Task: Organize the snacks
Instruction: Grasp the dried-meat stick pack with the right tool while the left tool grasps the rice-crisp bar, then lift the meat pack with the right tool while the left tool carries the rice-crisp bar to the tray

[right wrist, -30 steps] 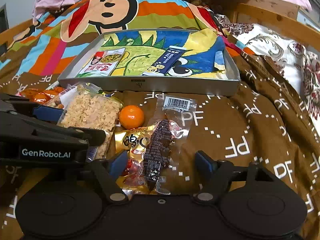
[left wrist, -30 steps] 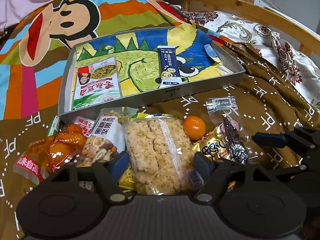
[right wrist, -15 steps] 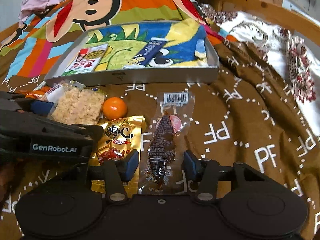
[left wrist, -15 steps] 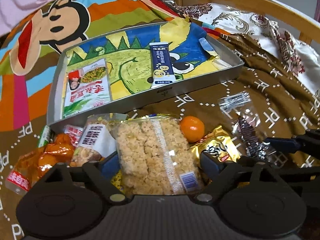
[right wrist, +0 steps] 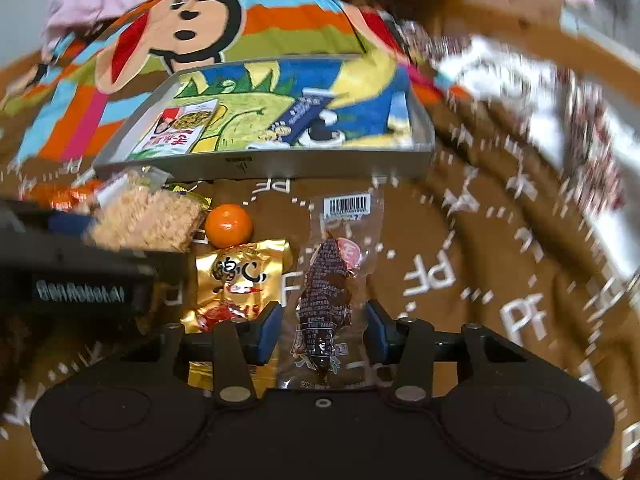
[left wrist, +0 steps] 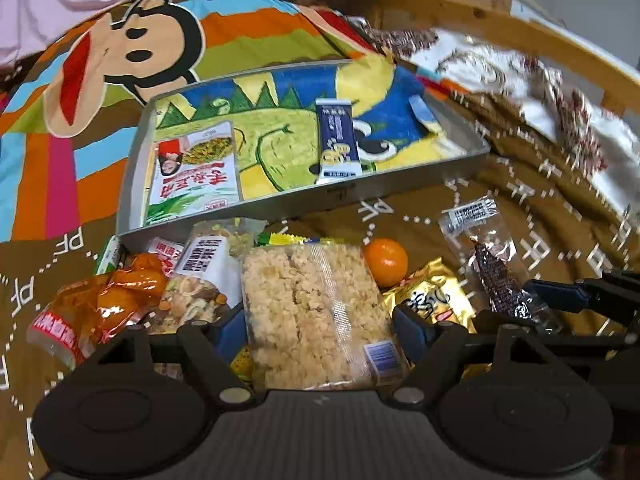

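Snack pile (left wrist: 312,312) before tray (left wrist: 300,204)

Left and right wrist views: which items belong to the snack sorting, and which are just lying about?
Job:
tray
rice cracker pack
dark meat snack
gold packet
mandarin
blue stick pack

Lying about:
cartoon blanket
brown blanket
floral bedding

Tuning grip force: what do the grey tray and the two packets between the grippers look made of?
Grey rectangular tray: looks like brushed metal, matte grey with thin, straight upright walls. Rice-crisp packet in the left gripper: clear glossy plastic film with a shiny seam. Dark snack pouch in the right gripper: clear, crinkly film, likely vacuum-sealed since it clings to the contents.
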### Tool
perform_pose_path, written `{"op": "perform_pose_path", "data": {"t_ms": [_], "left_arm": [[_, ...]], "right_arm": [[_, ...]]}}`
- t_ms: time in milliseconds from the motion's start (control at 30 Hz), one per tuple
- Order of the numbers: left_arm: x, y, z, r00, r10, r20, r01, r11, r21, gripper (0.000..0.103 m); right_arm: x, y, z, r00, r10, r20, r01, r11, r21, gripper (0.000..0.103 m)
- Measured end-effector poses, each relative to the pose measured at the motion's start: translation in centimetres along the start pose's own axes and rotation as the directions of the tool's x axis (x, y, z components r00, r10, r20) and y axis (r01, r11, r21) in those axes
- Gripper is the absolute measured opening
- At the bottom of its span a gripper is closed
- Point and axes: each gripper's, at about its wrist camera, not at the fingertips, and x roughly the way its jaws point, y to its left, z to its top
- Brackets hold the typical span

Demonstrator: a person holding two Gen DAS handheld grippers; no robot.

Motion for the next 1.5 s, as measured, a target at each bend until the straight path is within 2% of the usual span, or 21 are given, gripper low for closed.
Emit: {"op": "perform_pose_path", "data": {"t_ms": [100,233,367,433,467,567,700,833,933,967,1033,1067,1100,1167,1200,1400,1500], "left_arm": [[-1.1,0.1,0.1,0.999,-0.008,0.034,0.009,1.000,-0.013,0.078],[-1.8,-0.3,0.0,0.999,-0.002,0.048,0.002,1.000,0.000,0.075],[-1.2,-0.7,-0.4,1.000,0.018,0.000,-0.018,0.999,0.037,0.075],[-0.5,-0.5,-0.5,0.999,0.018,-0.033,-0.017,1.000,0.026,0.076],[0.0,-0.4,-0.5,0.998,0.021,-0.055,-0.020,0.999,0.026,0.077],[0.5,-0.6,-0.6,0.998,0.032,-0.049,-0.030,0.998,0.049,0.083],[1.2,-1.2,-0.8,0.997,0.054,-0.053,-0.048,0.993,0.105,0.084],[1.4,-2.2,-1.2,0.994,0.095,-0.050,-0.083,0.977,0.196,0.081],[1.1,-2.1,-1.0,0.994,0.093,-0.054,-0.082,0.981,0.177,0.078],[1.1,-2.0,-1.0,0.994,0.090,-0.054,-0.080,0.983,0.168,0.078],[0.8,-1.7,-0.9,0.995,0.083,-0.049,-0.075,0.986,0.146,0.078],[0.7,-1.6,-0.9,0.996,0.082,-0.047,-0.074,0.987,0.139,0.078],[0.6,-1.5,-0.8,0.996,0.080,-0.045,-0.073,0.988,0.135,0.078],[0.3,-1.6,-0.9,0.996,0.082,-0.035,-0.077,0.988,0.133,0.078],[0.2,-1.6,-0.9,0.996,0.082,-0.028,-0.077,0.988,0.135,0.078],[-0.9,-2.1,-0.8,0.997,0.077,0.011,-0.077,0.987,0.140,0.078],[-1.6,-2.4,-0.6,0.996,0.076,0.039,-0.081,0.987,0.141,0.078]], "right_arm": [[-1.2,1.4,-0.3,0.994,-0.059,0.087,0.070,0.988,-0.137,0.047],[-2.2,2.6,-0.6,0.981,-0.082,0.178,0.124,0.962,-0.245,0.047],[-2.4,2.9,-0.7,0.977,-0.083,0.198,0.137,0.952,-0.274,0.047],[-2.3,2.9,-0.7,0.978,-0.089,0.190,0.140,0.950,-0.278,0.047],[-2.3,2.8,-0.7,0.978,-0.089,0.188,0.139,0.952,-0.274,0.047],[-2.2,2.7,-0.7,0.977,-0.099,0.187,0.148,0.952,-0.268,0.047],[-1.9,2.5,-0.7,0.978,-0.118,0.173,0.162,0.951,-0.265,0.047],[-1.4,2.2,-0.8,0.984,-0.117,0.138,0.148,0.957,-0.250,0.047],[-0.4,1.7,-0.8,0.992,-0.099,0.076,0.113,0.971,-0.209,0.050],[0.0,1.3,-0.8,0.994,-0.093,0.052,0.101,0.978,-0.183,0.051],[1.0,0.3,-0.6,0.998,-0.065,0.001,0.065,0.993,-0.102,0.068],[1.4,-0.2,-0.6,0.998,-0.052,-0.018,0.051,0.997,-0.057,0.070],[1.7,-0.9,-0.5,0.999,-0.029,-0.033,0.029,1.000,-0.001,0.070],[1.9,-1.4,-0.4,0.999,-0.003,-0.043,0.006,0.998,0.055,0.063],[1.8,-1.3,-0.4,0.999,-0.006,-0.039,0.008,0.999,0.050,0.049],[0.6,0.8,-0.5,0.995,-0.093,0.022,0.096,0.986,-0.133,0.048],[-0.3,2.0,-0.8,0.979,-0.163,0.120,0.189,0.950,-0.248,0.049]]}}
